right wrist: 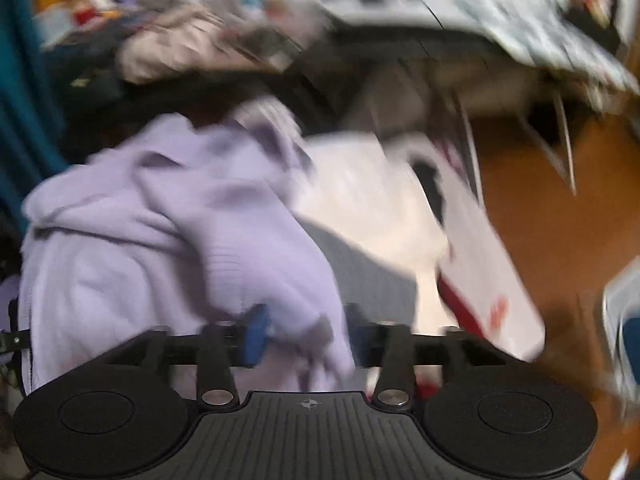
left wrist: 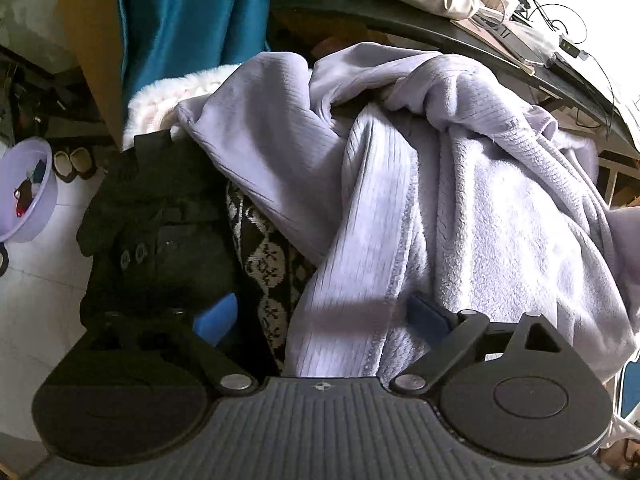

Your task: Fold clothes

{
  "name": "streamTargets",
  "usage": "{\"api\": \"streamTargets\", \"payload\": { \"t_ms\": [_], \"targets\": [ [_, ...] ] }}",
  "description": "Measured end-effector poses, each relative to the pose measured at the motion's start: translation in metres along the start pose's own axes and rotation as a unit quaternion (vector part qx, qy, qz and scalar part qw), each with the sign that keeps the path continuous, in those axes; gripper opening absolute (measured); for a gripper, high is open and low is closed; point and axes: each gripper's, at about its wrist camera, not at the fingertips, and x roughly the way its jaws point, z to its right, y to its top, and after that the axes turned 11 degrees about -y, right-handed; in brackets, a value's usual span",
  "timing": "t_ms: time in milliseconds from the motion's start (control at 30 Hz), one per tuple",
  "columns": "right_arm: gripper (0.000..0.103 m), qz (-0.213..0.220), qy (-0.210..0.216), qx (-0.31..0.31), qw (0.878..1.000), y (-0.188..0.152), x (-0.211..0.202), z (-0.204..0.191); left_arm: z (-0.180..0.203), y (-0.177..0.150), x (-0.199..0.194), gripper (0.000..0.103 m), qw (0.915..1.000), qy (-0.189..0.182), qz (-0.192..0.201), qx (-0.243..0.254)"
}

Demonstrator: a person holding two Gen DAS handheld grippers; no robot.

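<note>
A lilac basin [left wrist: 26, 190] beside shoes [left wrist: 72, 162]; a teal curtain [left wrist: 192, 20].

Robe [left wrist: 460, 184] overlaps coat [left wrist: 160, 220] to its left.

A soft lilac ribbed fleece garment [left wrist: 460, 208] lies over a black-and-white diamond-patterned knit [left wrist: 268, 264] and a black buttoned coat [left wrist: 160, 232]. Behind hangs a teal curtain [left wrist: 192, 20]. Orange-brown floor [right wrist: 560, 220] shows beside them.

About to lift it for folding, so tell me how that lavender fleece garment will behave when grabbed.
The lavender fleece garment will probably be floppy: it lies in deep folds and drapes over the pile. It looks thick and plush, so likely bulky yet fairly light. Its fuzzy nap should not slip much between the blue fingers, though loose parts may trail.
</note>
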Motion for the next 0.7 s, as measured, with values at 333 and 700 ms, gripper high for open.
{"api": "streamTargets", "payload": {
  "t_ms": [333,700],
  "targets": [
    [0.035,-0.018,0.023,-0.01,1.0,0.025,0.039,-0.03,0.002,-0.006,-0.01,0.013,0.9989,-0.028,0.005,-0.036],
    [0.002,-0.122,-0.01,0.048,0.991,-0.049,0.02,0.077,0.035,-0.027,-0.042,0.006,0.998,-0.029,0.02,0.052]
  ]
}}
